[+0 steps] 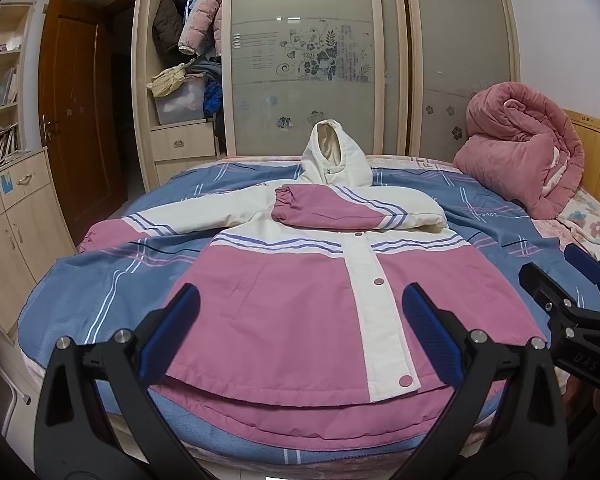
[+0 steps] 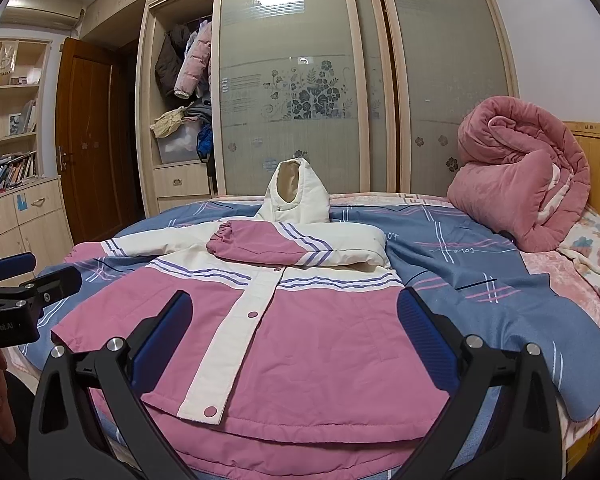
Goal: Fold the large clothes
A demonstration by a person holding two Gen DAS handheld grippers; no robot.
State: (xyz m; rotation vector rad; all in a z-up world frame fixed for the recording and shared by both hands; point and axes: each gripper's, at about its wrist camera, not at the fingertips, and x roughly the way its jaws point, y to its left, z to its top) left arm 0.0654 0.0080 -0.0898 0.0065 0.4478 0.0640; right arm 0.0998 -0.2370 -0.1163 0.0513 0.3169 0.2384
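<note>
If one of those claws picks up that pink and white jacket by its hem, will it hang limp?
Probably floppy: the jacket lies draped, its sleeve folded over the chest. It looks padded, so likely bulky yet light. The hood stands up, suggesting some body.

Hooded jacket (image 1: 300, 304): pink body, white yoke and snap placket, purple stripes. Flat, front up, snapped, hem at 6 o'clock, hood (image 1: 336, 156) propped at 12. One sleeve (image 1: 340, 210) folded across chest; other sleeve (image 1: 152, 224) spread toward 9.
</note>
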